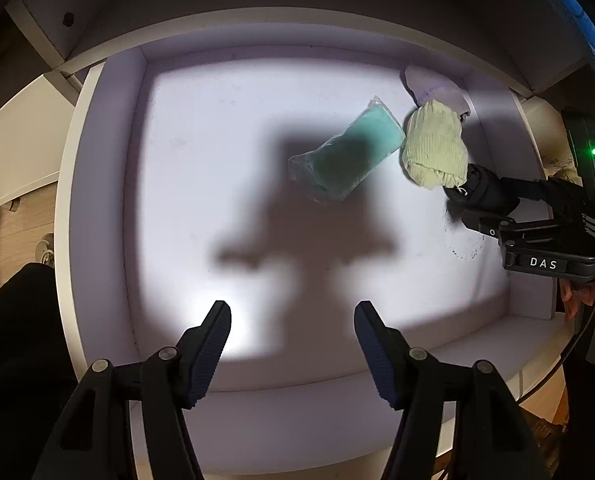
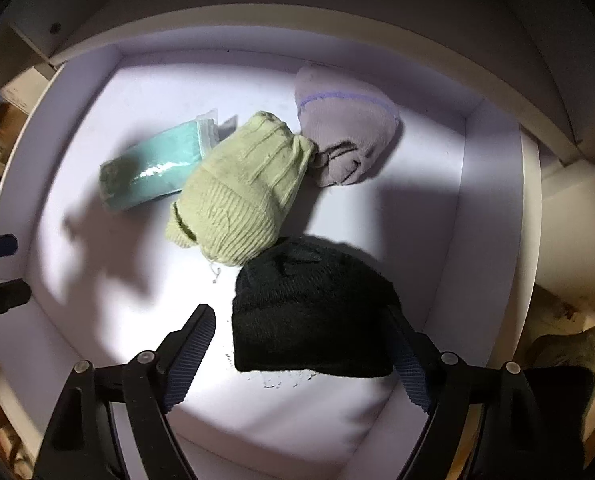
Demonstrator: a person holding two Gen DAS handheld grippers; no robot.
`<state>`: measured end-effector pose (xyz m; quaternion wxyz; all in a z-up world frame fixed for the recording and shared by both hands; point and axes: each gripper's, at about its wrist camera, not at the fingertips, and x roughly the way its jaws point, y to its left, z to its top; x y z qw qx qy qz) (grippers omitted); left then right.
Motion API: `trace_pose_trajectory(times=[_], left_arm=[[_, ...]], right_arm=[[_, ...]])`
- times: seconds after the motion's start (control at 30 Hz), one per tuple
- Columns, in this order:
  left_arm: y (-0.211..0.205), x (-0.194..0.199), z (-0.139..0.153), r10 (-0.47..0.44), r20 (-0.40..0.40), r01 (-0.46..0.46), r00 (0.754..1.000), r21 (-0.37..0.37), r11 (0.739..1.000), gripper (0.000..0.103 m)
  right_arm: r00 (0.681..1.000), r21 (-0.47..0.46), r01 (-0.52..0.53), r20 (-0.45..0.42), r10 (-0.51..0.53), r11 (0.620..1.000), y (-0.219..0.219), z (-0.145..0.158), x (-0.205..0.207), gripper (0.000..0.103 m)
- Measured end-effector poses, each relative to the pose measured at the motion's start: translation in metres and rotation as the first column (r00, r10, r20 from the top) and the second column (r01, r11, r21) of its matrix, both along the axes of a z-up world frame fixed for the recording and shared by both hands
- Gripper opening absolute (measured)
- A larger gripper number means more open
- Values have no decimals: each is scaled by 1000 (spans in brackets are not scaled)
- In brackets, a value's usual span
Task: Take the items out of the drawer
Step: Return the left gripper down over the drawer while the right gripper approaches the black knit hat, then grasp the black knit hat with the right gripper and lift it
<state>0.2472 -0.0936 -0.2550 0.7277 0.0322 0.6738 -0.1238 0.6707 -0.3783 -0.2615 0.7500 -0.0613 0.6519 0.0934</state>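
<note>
Four items still lie in the drawer (image 2: 493,208); your right hand-held gripper (image 2: 301,340) spreads around the black sock (image 2: 313,308), beside the green sock (image 2: 237,196), not yet pinching; your left hand-held gripper (image 1: 291,334) hangs spread, empty.

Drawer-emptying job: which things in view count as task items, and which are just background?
Job:
- drawer
- black sock bundle, between the open right gripper jaws
- green sock bundle
- lilac sock bundle
- teal packet
- left gripper, open over bare drawer floor

Lying about:
- cabinet frame
- dark lint specks
</note>
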Motion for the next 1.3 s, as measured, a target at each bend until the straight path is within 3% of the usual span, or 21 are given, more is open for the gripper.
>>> trace_pose_trajectory(times=[0.33,0.57,0.77,1.03,1.3], left_arm=[[-5,-1,2,-13,2,13,1000,-9,1000,65],[-4,-1,3,7,3,-7,1000,-17,1000,65],[-4,1,3,23,-1,-23,1000,-35,999,65],[-5,1,2,35,-17,-36,999,-43,998,65],[-1,1,2,65,-23,-67,998,-55,996,65]], right_arm=[[1000,-33,-3,1,3,999,-8,3,-8,63],[1000,11,22,-4,-22,1000,-16,20,-28,47],[995,106,98,-42,-94,990,-27,30,-42,43],[989,146,148,-46,-142,978,-36,44,-56,43],[984,203,181,-31,-178,962,-39,78,-64,43]])
